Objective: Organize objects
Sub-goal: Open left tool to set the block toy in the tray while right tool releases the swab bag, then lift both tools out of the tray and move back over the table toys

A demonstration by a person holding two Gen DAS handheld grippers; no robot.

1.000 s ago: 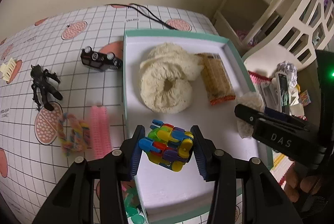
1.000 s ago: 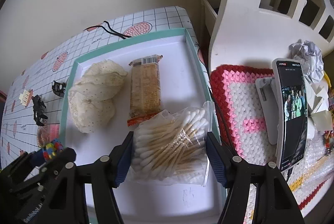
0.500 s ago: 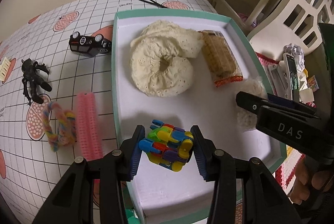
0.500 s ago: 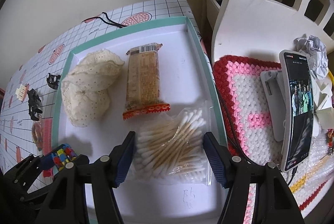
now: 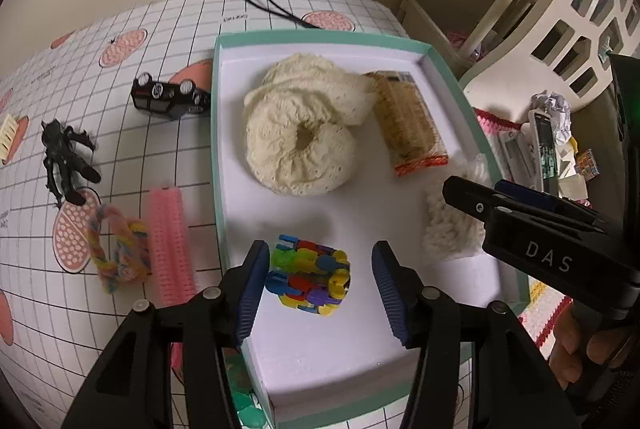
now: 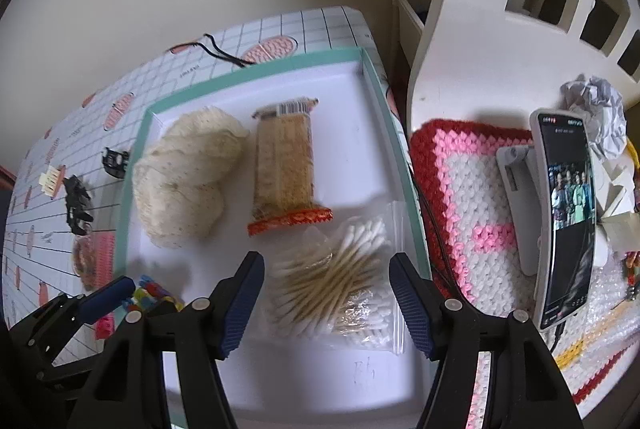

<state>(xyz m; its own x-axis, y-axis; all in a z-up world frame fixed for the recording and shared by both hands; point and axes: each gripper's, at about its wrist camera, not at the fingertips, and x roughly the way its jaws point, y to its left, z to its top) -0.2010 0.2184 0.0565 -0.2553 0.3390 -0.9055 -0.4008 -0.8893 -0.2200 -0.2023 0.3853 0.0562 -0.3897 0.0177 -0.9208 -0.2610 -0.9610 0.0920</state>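
Observation:
A multicoloured block toy [image 5: 310,281] lies on the white floor of the teal-rimmed tray [image 5: 320,37], between the spread fingers of my left gripper [image 5: 322,285], which is open and does not touch it. In the right wrist view, my right gripper [image 6: 328,297] is open above a clear bag of cotton swabs [image 6: 340,289] lying near the tray's right rim [image 6: 260,73]. A cream fabric scrunchie [image 5: 300,145] and a wrapped snack bar [image 5: 408,125] lie further back in the tray. The right gripper [image 5: 476,189] shows at the right of the left wrist view.
Left of the tray on the checked cloth lie a black toy car [image 5: 168,97], a black figure [image 5: 64,161], a pink roller [image 5: 168,249] and a rainbow rope [image 5: 116,249]. To the right, a phone on a stand [image 6: 564,213] rests on a crocheted mat [image 6: 460,189].
My left gripper has opened and let go of the block toy, which now rests on the tray floor. The right gripper stays open over the swab bag, drawn back slightly.

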